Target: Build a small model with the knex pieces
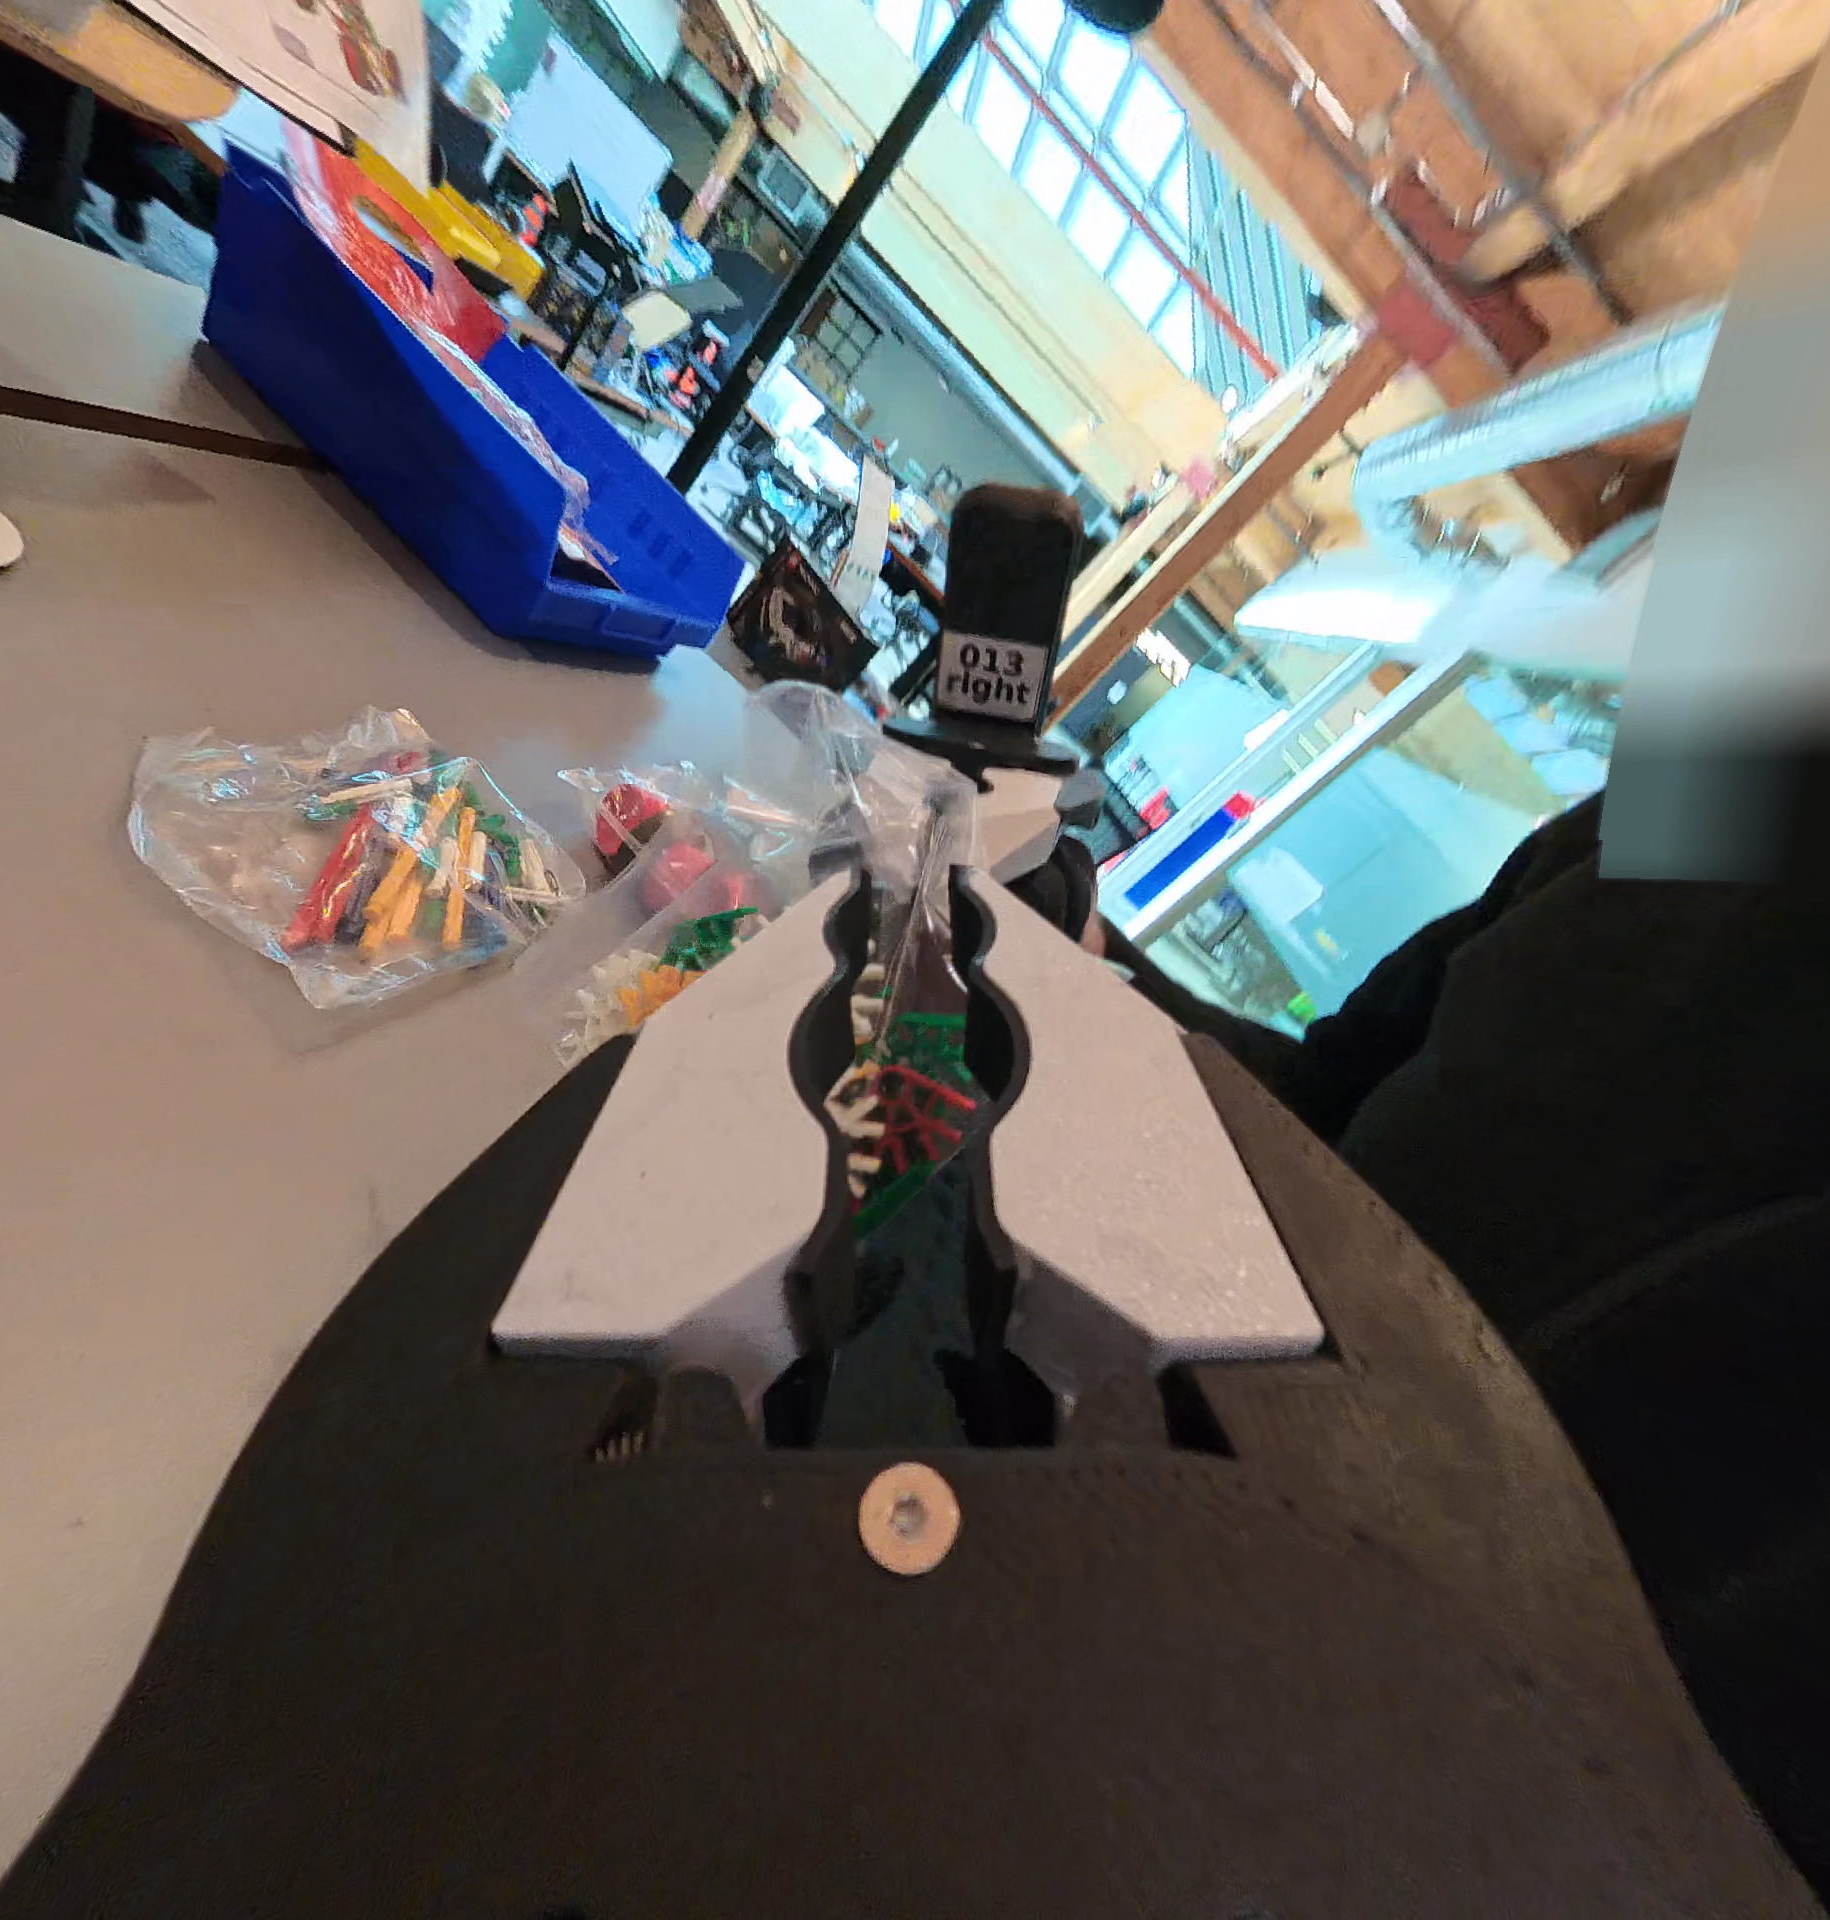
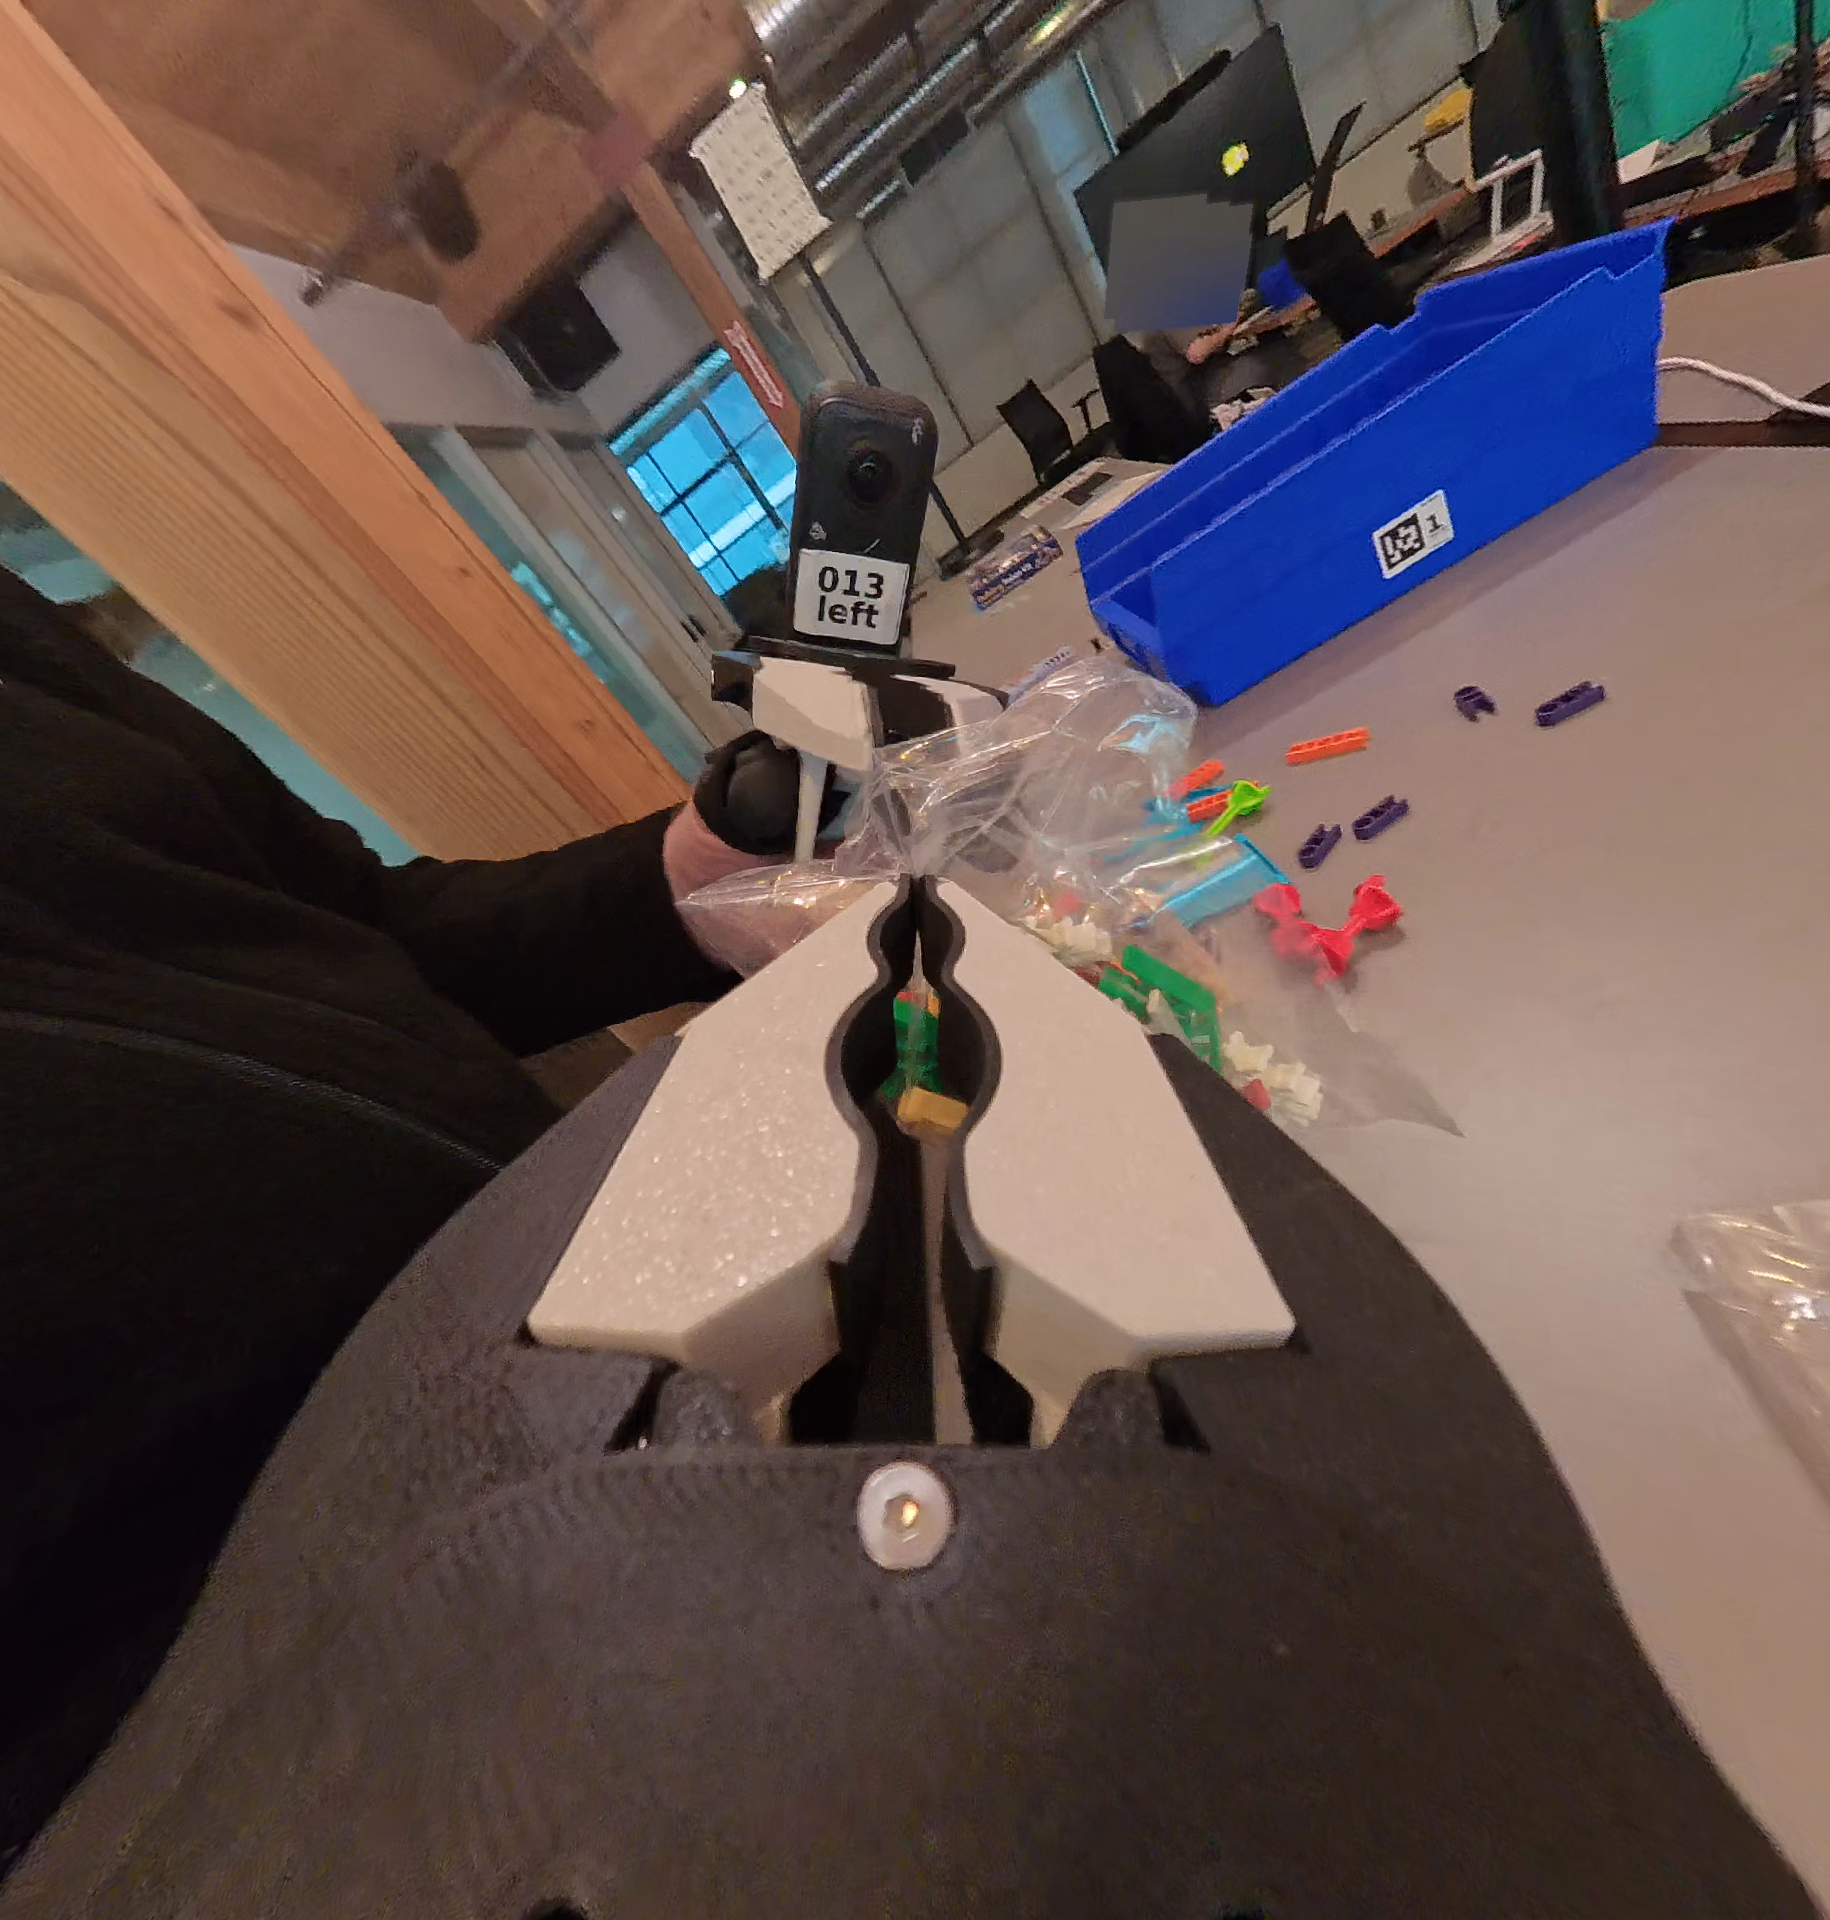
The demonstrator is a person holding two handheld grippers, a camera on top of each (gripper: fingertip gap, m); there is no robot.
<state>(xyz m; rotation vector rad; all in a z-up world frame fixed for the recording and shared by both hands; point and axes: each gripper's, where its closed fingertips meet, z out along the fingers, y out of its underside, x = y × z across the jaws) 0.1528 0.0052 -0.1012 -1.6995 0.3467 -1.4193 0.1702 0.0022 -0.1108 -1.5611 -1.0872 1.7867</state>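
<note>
Grey workshop table (image 2: 1617, 1039), blue bin (image 2: 1410, 468) upper right; my left claw (image 1: 909, 883) and right claw (image 2: 916, 894) both pinch one clear bag (image 2: 1036, 790) of toy bits, centre frame.

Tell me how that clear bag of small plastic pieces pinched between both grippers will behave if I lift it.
The clear bag looks like thin, crinkled film, so it will probably sag and flop. The loose pieces inside would likely slide to the lowest point. The left gripper and right gripper pinch only film, which may slip.
</note>
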